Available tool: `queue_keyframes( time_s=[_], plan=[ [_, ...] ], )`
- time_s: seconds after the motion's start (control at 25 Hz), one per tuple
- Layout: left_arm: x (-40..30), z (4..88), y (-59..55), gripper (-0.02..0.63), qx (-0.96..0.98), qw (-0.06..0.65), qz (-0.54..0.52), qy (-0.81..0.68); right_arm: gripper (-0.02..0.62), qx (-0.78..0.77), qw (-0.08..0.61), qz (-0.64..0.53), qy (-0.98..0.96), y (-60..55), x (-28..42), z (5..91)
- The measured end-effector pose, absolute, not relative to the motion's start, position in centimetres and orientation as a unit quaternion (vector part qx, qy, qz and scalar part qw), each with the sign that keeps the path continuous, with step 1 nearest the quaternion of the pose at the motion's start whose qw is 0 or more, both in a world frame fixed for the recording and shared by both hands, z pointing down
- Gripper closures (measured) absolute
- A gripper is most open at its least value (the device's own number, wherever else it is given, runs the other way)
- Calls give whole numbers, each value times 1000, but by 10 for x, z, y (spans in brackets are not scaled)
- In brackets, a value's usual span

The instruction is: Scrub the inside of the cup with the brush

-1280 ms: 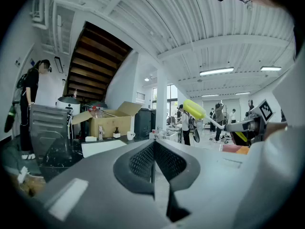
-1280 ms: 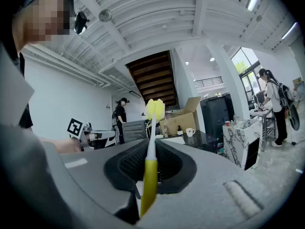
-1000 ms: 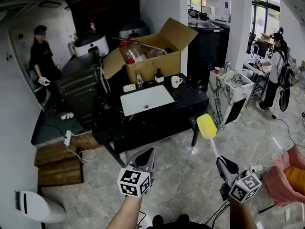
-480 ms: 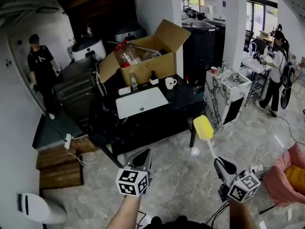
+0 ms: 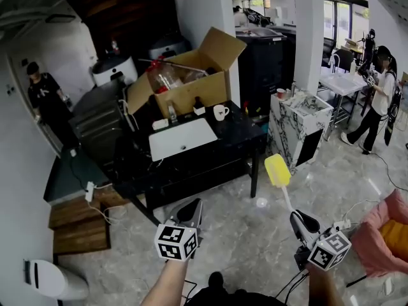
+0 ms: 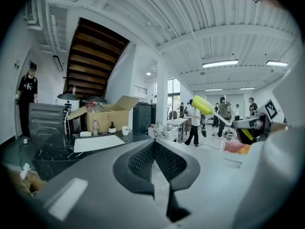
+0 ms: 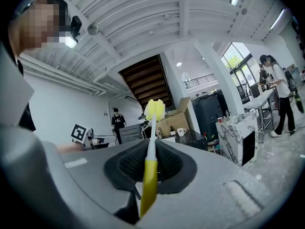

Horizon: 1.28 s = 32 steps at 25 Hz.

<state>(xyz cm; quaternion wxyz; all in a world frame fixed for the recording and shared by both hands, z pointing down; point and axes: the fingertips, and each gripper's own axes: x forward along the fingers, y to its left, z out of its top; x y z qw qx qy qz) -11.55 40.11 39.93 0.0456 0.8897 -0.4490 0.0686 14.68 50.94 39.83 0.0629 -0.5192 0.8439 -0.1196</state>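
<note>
Counter (image 5: 242,129) drifted left, you're still approaching | cup (image 5: 220,112) on it, untouched | right tongs (image 5: 297,218) grasping brush (image 5: 277,169) | left tongs (image 5: 195,206) clenched empty

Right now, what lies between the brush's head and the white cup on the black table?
In the head view, only bare floor and a bare corner of the black table separate the brush from the white cup.
</note>
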Motion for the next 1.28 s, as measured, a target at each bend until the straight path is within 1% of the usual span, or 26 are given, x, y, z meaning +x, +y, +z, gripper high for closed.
queue_keyframes(
  time_s=[0.28, 0.56, 0.92, 1.28],
  plan=[
    [-112, 414, 373, 586, 889, 66, 60, -448, 552, -519, 51, -138, 842, 487, 150, 410],
    [-100, 425, 308, 586, 896, 82, 48, -433, 552, -524, 28, -144, 839, 432, 152, 413],
    [-96, 420, 219, 586, 903, 58, 61, -422, 552, -526, 12, -153, 837, 336, 144, 410],
    [-110, 416, 149, 586, 909, 65, 53, -408, 552, -523, 5, -143, 840, 264, 117, 391]
  ],
)
